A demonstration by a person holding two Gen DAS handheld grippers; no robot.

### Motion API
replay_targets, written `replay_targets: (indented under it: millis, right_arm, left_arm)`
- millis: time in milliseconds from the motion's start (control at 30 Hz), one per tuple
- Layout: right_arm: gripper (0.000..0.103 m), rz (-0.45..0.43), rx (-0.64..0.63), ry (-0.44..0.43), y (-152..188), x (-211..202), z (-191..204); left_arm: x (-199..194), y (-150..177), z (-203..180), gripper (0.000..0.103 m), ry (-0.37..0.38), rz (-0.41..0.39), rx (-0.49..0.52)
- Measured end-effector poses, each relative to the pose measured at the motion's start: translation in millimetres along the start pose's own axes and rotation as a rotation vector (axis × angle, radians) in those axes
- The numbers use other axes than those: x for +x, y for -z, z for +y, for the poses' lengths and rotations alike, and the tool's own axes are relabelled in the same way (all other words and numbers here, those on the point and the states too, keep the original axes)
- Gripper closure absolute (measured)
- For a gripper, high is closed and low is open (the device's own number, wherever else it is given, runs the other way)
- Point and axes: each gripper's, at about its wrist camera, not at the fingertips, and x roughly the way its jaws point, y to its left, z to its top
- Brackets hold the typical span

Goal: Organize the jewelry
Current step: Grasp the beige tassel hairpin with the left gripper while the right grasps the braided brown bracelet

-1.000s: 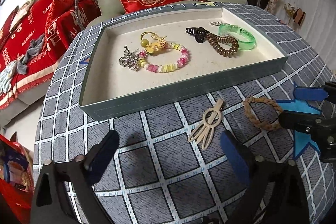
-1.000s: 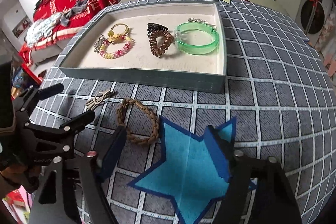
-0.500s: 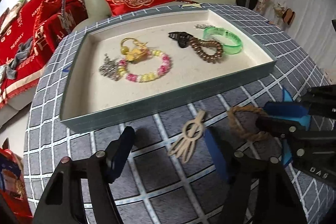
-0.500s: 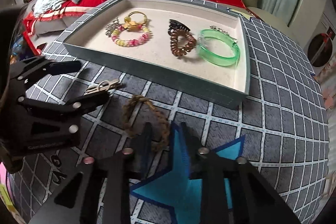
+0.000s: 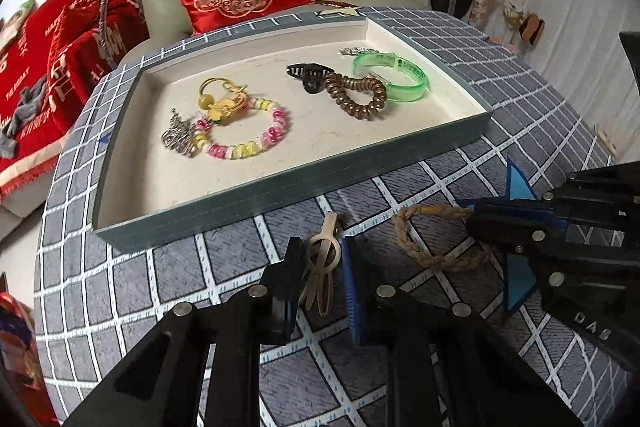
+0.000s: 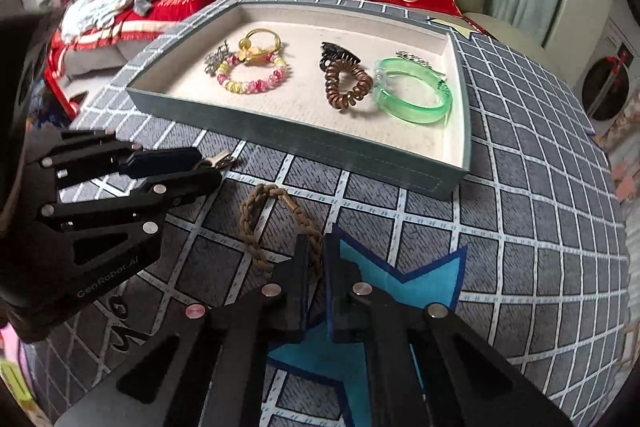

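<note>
Braided bracelet (image 6: 280, 227) near end hidden behind right jaws; blue star (image 6: 400, 291) partly covered.

"GenRobot.AI" — left gripper (image 6: 200, 171)

Desk (image 5: 168, 291): woven grey cloth, matt. Tray (image 5: 280, 183): matt grey-green walls, rough cream lining. Bangle (image 5: 404, 83): glossy translucent green plastic. Coil tie (image 5: 356, 99): shiny brown plastic. Beads (image 5: 248, 143): glossy. Braided bracelet (image 6: 276, 223): rough tan cord. Hair clip (image 5: 322, 263): smooth, cream. Tongs (image 5: 320, 279): matt black, blue pads.

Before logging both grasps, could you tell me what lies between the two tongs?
Only bare checked tablecloth and the braided bracelet's loop, per the right wrist view.
</note>
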Motion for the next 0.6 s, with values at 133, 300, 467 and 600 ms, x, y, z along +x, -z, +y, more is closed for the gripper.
replay_targets:
  millis: [133, 300, 467, 600]
  right_arm:
    - [0.097, -0.018, 0.016, -0.004, 0.9, -10.0, -0.2]
    - [0.097, -0.038, 0.045, -0.013, 1.3, -22.3, -2.5]
    - [0.097, -0.055, 0.058, -0.016, 2.7, -34.7, -1.8]
    - [0.097, -0.068, 0.066, -0.014, 4.0, -45.4, 0.0]
  left_arm:
    - [-10.0, 4.0, 4.7, 0.069, -0.003, -0.02, -0.016]
    - [-24.5, 7.4, 8.2, 0.069, -0.003, -0.045, -0.034]
    - [-40.6, 9.9, 12.3, 0.069, 0.001, -0.076, -0.052]
    - [-53.4, 9.9, 14.7, 0.069, 0.009, -0.105, -0.061]
